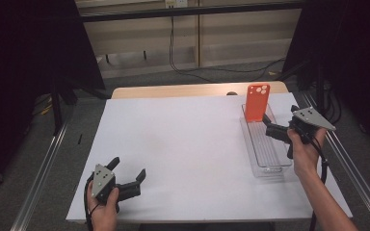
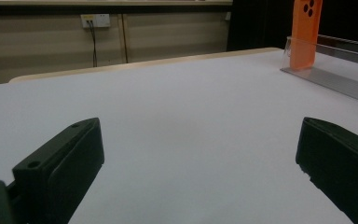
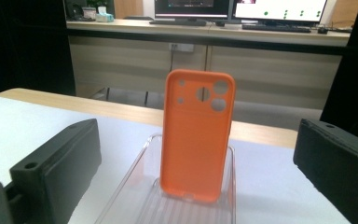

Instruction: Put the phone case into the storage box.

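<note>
The orange phone case [image 1: 257, 102] is standing upright at the far end of the clear ribbed tray [image 1: 268, 159], its camera cut-outs at the top and its lower edge resting inside the tray. The tray is lying lengthwise on the right part of the white sheet [image 1: 183, 144] that is covering the table [image 1: 173, 90]. In my right gripper view the case [image 3: 197, 135] is sitting straight ahead, centred between my two black jaws, with the tray [image 3: 130, 179] running from it toward me.

I am holding my right gripper [image 1: 275, 128] just beside the tray's right edge, near the case but not touching it; its jaws are standing wide apart with nothing between them. My right hand [image 1: 304, 153] is wrapping the grip from below.

I am holding my left gripper [image 1: 128, 174] well apart from all this, low over the near left corner of the sheet, in my left hand [image 1: 103, 207]. Its jaws are also spread wide and gripping nothing. In my left gripper view the case [image 2: 306, 33] and the tray [image 2: 335, 79] are showing far off at the upper right.
</note>
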The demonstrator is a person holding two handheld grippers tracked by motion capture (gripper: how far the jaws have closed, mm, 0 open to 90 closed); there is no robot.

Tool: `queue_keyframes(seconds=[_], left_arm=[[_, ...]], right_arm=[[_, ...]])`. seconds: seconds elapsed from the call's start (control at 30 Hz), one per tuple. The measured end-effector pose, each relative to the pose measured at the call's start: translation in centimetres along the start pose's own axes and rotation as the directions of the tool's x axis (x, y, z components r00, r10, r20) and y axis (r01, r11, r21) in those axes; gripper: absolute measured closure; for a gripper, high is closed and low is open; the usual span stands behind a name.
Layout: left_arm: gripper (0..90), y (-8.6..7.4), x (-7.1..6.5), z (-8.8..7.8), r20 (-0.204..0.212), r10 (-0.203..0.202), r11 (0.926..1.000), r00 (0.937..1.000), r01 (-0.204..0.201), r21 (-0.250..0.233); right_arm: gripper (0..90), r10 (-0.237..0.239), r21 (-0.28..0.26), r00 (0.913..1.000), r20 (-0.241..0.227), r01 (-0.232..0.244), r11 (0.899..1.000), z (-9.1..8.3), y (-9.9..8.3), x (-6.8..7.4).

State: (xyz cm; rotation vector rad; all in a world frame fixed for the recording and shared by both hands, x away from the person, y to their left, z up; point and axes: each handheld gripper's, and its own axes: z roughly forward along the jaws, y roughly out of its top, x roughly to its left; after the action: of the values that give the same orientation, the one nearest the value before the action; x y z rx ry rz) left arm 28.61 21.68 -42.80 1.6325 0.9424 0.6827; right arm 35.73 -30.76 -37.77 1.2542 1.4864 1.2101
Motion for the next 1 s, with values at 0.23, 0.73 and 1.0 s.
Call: queue_keyframes(seconds=[0.23,0.73,1.0], left_arm=[[0.8,0.1,0.0,-0.1,-0.008,0.003,1.0000,1.0000,-0.003,-0.002],[0.4,0.0,0.0,-0.2,-0.036,-0.006,1.0000,0.9993,0.006,-0.002],[0.6,0.0,-0.1,-0.2,-0.029,-0.002,1.0000,0.9996,0.002,0.002]], right_arm=[[0.3,-0.011,-0.024,0.9997,-0.022,0.010,1.000,-1.8,-0.3,0.4],[1.5,-0.007,-0.045,0.9998,-0.020,0.006,0.999,-4.8,-1.8,1.6],[1.5,0.001,-0.042,0.9997,-0.025,-0.002,0.999,-6.2,-3.1,1.7]])
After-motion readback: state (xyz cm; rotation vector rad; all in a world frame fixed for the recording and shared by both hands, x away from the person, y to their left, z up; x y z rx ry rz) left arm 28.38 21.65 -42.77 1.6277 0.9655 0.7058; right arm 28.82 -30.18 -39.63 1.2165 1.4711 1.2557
